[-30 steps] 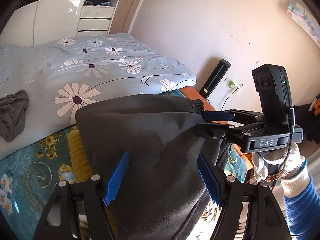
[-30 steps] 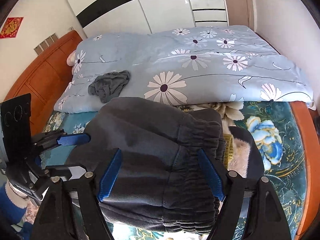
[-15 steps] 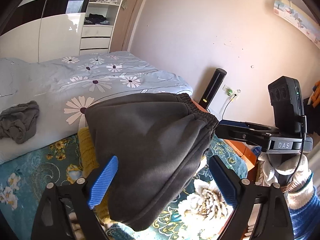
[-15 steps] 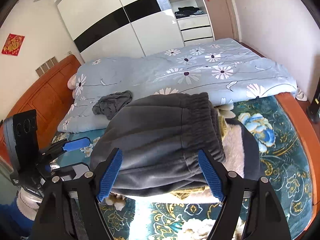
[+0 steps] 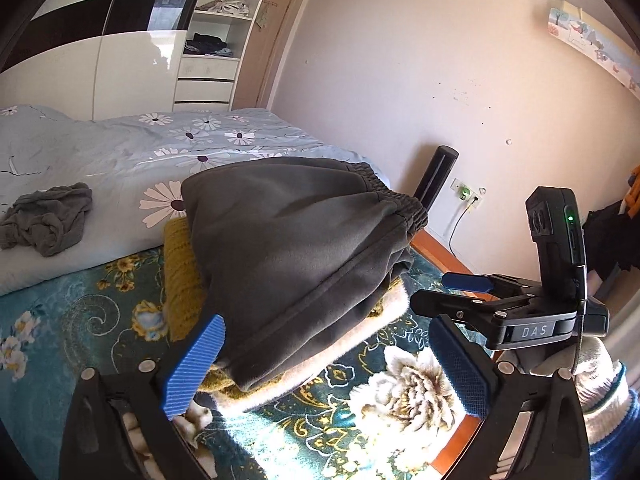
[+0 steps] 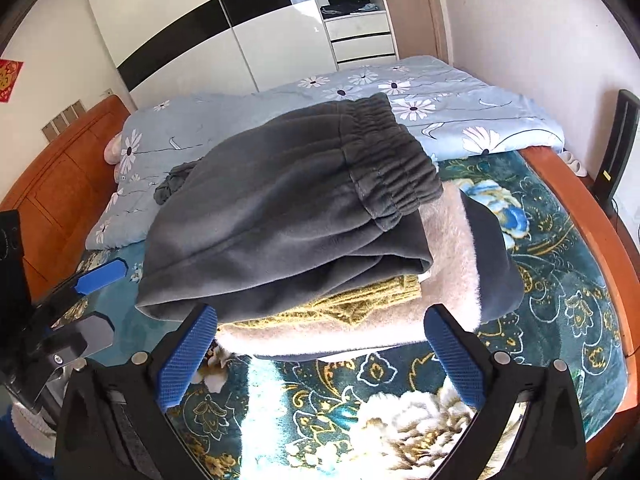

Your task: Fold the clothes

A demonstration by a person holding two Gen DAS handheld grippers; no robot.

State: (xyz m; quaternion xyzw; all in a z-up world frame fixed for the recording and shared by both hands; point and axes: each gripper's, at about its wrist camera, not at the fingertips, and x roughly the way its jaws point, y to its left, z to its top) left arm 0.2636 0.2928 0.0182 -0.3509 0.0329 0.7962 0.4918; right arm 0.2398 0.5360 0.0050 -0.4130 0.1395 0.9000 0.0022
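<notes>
- We see the folded dark grey fleece trousers (image 6: 288, 208) atop a clothes stack on the teal floral bed (image 6: 560, 280).
- Our left gripper (image 5: 332, 364) gapes wide, empty.
- Our right gripper (image 6: 320, 356) is opening, nothing between its pads.

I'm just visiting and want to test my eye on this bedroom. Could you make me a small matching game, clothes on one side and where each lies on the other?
Things:
1. folded grey trousers
2. mustard knit
3. crumpled grey garment
4. dark clothes

Places:
A. on the daisy quilt
B. on a wardrobe shelf
C. top of the pile
D. directly under the trousers

Pairs: 1-C, 2-D, 3-A, 4-B
</notes>
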